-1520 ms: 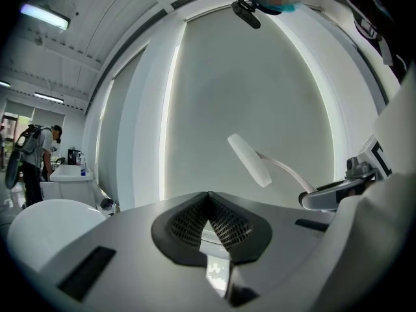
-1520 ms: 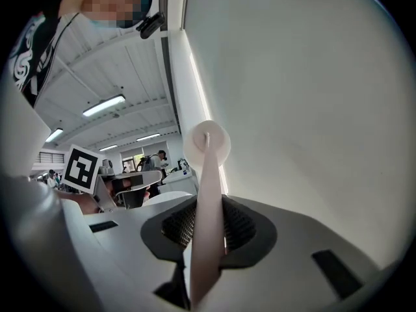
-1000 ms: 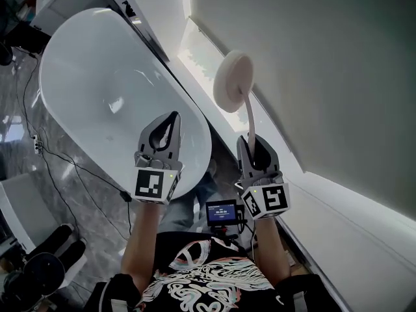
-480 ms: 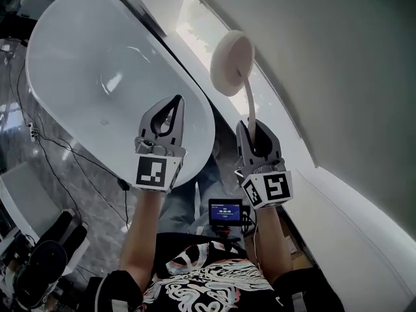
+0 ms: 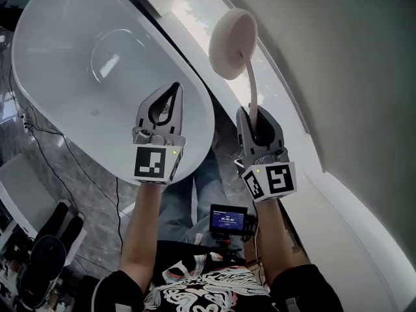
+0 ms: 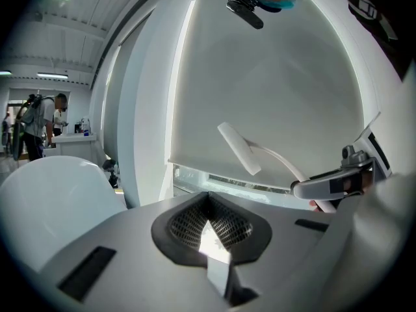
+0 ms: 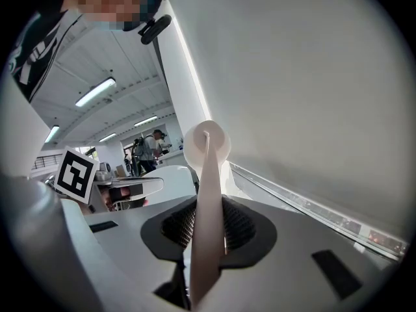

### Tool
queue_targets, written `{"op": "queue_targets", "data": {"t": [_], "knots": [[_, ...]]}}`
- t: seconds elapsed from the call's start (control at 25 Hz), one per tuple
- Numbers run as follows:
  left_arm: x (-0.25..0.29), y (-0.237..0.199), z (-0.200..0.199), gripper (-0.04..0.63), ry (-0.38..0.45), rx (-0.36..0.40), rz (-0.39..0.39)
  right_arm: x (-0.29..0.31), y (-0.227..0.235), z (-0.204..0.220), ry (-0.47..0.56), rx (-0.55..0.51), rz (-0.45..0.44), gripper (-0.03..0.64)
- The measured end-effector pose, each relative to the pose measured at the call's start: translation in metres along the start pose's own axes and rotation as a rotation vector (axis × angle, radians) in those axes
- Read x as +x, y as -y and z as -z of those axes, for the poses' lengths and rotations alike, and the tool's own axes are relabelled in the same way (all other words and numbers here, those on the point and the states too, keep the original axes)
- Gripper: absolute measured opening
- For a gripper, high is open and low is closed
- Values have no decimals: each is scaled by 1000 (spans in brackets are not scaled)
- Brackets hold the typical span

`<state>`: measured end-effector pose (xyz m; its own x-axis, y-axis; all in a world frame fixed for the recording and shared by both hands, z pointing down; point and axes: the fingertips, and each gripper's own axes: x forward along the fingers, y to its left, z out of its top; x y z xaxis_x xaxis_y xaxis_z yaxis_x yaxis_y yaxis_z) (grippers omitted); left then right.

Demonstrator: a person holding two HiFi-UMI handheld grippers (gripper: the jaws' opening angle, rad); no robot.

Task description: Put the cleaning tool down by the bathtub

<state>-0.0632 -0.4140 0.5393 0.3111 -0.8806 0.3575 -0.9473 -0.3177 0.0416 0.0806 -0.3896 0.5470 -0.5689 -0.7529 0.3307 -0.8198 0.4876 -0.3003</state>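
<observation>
The cleaning tool is a round white pad [image 5: 232, 35] on a long curved white handle [image 5: 249, 96]. My right gripper [image 5: 252, 114] is shut on the handle's lower end and holds the pad up in front of the pale wall. In the right gripper view the handle [image 7: 208, 220] runs straight up between the jaws to the pad [image 7: 207, 145]. My left gripper [image 5: 174, 91] is shut with nothing in it and hovers over the near end of the white bathtub [image 5: 84, 57]. The left gripper view shows the pad [image 6: 239, 148], the right gripper [image 6: 335, 182] and the tub's rim [image 6: 52, 194].
A bright window ledge [image 5: 195, 12] runs along the wall behind the tub. Black cables [image 5: 71, 155] trail over the marble floor left of the tub. A small lit screen [image 5: 228, 219] hangs at my chest. People stand in the far background [image 6: 40, 119].
Both grippers keep their pose and the tool stays gripped. The tub has slid up and left in the head view and now fills more of it.
</observation>
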Motion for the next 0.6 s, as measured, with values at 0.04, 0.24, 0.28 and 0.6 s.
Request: {"op": "queue_targets", "data": {"t": [0.04, 0.24, 0.28, 0.6], "knots": [[5, -2, 6, 9, -7, -10, -5, 4, 2, 5, -8, 2, 0, 106], [28, -13, 31, 9, -26, -44, -17, 25, 13, 27, -48, 8, 2, 106], [32, -14, 38, 9, -33, -43, -16, 28, 16, 33, -53, 8, 2, 106], [62, -17, 85, 9, -80, -46, -7, 54, 41, 76, -100, 5, 12, 106]]}}
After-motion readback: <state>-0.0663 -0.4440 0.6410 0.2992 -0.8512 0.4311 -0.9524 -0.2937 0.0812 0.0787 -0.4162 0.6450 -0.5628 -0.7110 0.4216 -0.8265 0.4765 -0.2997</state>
